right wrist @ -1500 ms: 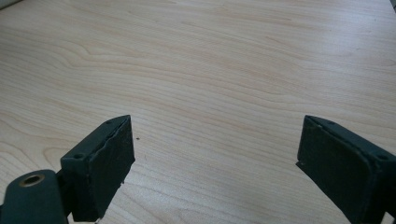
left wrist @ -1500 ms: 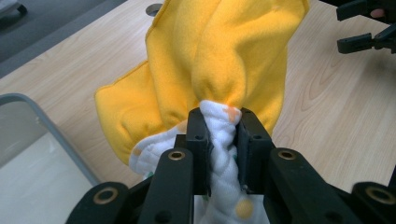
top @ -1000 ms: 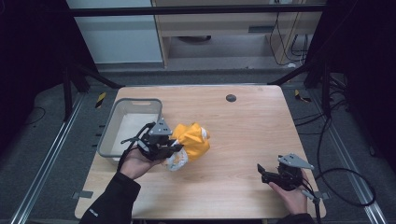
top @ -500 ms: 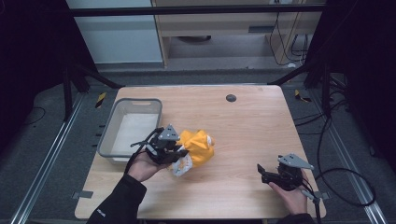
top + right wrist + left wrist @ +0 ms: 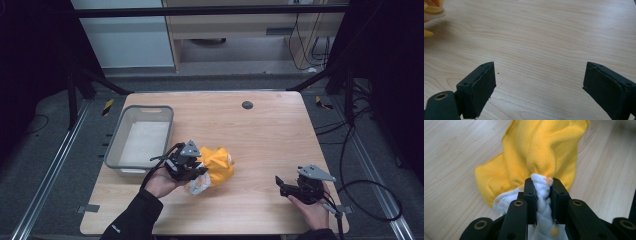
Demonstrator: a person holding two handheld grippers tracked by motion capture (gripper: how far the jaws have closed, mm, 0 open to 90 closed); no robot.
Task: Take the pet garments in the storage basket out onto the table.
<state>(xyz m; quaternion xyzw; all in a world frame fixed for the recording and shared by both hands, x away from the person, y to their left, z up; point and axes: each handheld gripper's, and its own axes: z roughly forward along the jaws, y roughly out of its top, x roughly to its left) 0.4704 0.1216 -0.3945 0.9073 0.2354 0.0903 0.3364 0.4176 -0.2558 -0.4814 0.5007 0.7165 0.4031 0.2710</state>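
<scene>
In the high view, the left gripper (image 5: 196,169) sits a little left of the frame's middle, low on the wooden table (image 5: 260,130), held by the left hand (image 5: 161,181) that comes in from the bottom edge. Its jaws point to the right of the frame and are clamped on the near edge of a bunched yellow cloth (image 5: 218,166), which lies on the table just right of the gripper, its white lining showing below the jaws. A grey bin (image 5: 116,145) stands to the upper left of the cloth, close to the gripper but apart from the cloth. The right gripper (image 5: 284,184) is in the lower right of the frame, well apart from the cloth, with its jaws spread and nothing between them. A small dark disc (image 5: 247,105) lies near the table's far edge.

In the left gripper view, the two black jaws rise from the bottom centre and pinch a fold of the white spotted lining (image 5: 543,202) between them. The yellow cloth (image 5: 541,150) spreads away from the fingertips toward the top of the frame, resting on the table (image 5: 451,157).

In the right gripper view, the jaws stand wide apart at the lower left and lower right, over bare wood. A sliver of the yellow cloth (image 5: 432,8) shows in the upper left corner, far from the fingers (image 5: 480,88).
</scene>
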